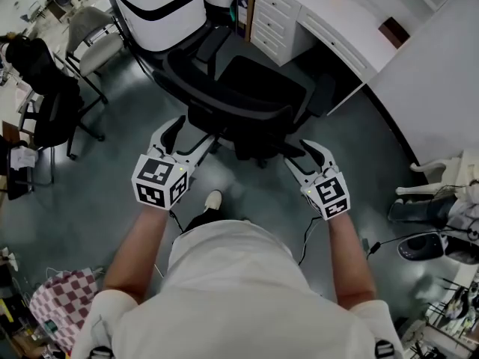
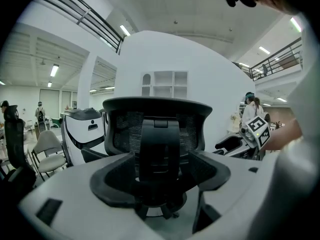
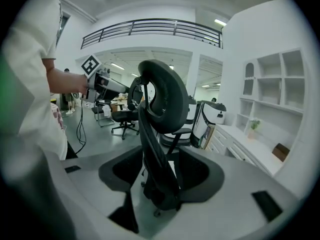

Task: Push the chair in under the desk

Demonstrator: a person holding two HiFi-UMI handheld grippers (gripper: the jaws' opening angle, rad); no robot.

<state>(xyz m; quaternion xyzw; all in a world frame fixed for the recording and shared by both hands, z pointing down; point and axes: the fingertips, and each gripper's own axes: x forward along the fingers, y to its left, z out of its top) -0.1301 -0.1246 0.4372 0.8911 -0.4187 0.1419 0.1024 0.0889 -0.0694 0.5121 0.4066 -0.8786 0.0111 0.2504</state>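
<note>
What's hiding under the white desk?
You can see white drawers at one end, then a dark gap beside them. The black chair stands in front, not tucked in. The white desk top covers whatever sits deeper in that gap.

Checkered cloth (image 1: pixel 63 305); grey chair (image 1: pixel 101 47)

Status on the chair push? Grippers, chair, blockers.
Left gripper, right gripper: both open behind chair, no grip. It sits out in front of desk, not under. White machine beside it, seemingly off the path.
</note>
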